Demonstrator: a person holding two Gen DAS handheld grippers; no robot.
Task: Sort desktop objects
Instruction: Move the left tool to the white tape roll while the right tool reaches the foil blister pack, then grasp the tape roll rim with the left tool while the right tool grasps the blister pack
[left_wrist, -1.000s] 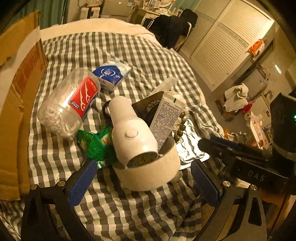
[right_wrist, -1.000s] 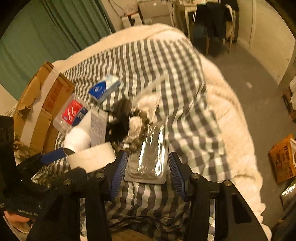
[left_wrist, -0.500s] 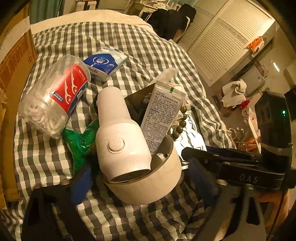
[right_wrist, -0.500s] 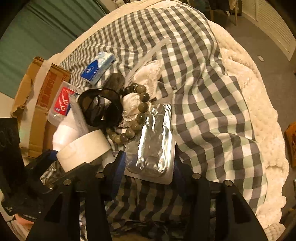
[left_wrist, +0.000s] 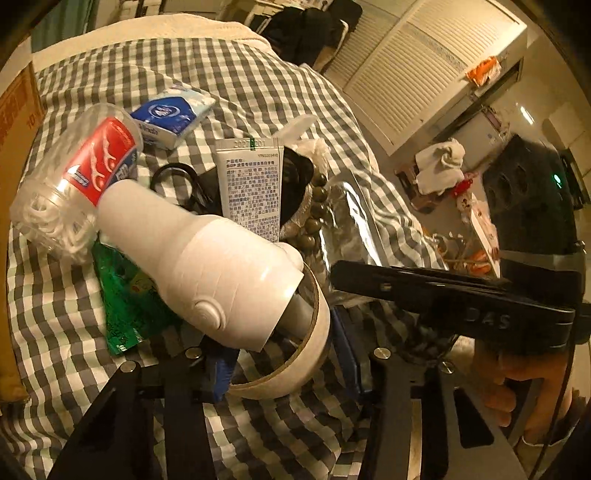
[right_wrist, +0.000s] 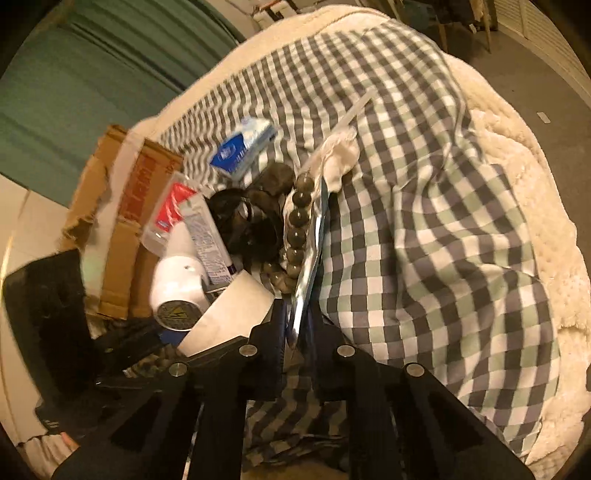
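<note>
checked cloth on cream blanket | left gripper closing on tape roll; right gripper closing, pinching foil pack

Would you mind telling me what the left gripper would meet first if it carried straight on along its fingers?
Most likely the white tape roll already between the closing left gripper fingers, then the white hair dryer lying in it.

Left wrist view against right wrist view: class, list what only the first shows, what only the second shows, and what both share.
Only the left wrist view shows the green packet, the louvred doors and the right gripper from the side.

Only the right wrist view shows the green curtain, the fleecy blanket edge and the foil pack standing edgewise between the closing right jaws.

Both share the tape roll, white dryer, bead bracelet, tissue pack and checked cloth.
</note>
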